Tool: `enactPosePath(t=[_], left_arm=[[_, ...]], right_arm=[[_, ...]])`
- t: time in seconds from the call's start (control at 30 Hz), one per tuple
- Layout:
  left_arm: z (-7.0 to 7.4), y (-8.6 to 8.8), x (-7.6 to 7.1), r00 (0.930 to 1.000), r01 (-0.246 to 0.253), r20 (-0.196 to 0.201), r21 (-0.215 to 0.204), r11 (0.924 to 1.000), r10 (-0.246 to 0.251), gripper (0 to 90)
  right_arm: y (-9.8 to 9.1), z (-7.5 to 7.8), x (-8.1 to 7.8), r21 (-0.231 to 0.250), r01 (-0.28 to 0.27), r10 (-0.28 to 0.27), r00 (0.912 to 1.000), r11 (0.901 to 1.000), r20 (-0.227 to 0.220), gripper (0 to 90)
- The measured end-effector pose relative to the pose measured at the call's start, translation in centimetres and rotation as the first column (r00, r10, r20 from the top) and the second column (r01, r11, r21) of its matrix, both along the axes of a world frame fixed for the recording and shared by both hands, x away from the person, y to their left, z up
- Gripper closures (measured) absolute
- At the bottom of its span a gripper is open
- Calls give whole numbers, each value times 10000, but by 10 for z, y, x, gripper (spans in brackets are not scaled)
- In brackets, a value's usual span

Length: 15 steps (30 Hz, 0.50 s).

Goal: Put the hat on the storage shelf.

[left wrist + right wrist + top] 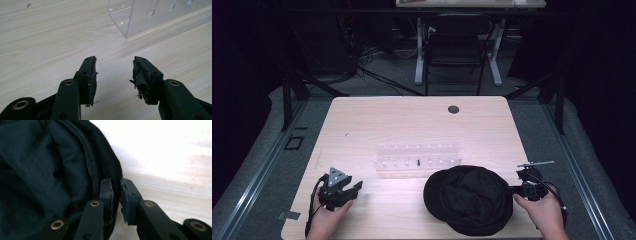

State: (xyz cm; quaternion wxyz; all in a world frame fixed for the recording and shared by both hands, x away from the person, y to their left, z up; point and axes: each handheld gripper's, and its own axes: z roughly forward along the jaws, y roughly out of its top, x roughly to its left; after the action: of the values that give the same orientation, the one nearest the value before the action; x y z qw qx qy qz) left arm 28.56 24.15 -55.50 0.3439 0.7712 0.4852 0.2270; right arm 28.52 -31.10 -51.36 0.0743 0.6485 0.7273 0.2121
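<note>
A black fabric hat (pixel 469 200) lies crown down on the wooden table (pixel 387 120), near the front right. My right gripper (pixel 514 190) sits at the hat's right edge. In the right gripper view the hat (pixel 50 170) spreads across the left side. The right gripper (pixel 116 181) has one jaw over the brim and one outside it. The pads stand a narrow gap apart, with the hat's edge in that gap. My left gripper (pixel 357 187) rests at the front left of the table. In its own view the left gripper (pixel 115 60) is open, with bare wood between its jaws.
A clear acrylic rack (pixel 417 156) with a row of holes stands mid-table, behind the hat; its corner (pixel 150 15) is ahead of the left gripper. A small dark piece (pixel 418 162) sits in it. A round cable hole (pixel 453 109) is farther back. A chair (pixel 457 50) stands beyond the table.
</note>
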Motion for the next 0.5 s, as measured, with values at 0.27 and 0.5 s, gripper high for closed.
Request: enactPosePath(t=[0.27, 0.5], left_arm=[[0, 1, 0, 9999, -102, -13, -96, 9999, 102, 526], [0, 1, 0, 10000, -80, -22, -92, 9999, 80, 523]], right_arm=[[-3, 0, 2, 362, 244, -205, 9941, 9990, -1063, 773], [-6, -6, 7, 730, 426, -287, 9830, 9964, -1815, 760]])
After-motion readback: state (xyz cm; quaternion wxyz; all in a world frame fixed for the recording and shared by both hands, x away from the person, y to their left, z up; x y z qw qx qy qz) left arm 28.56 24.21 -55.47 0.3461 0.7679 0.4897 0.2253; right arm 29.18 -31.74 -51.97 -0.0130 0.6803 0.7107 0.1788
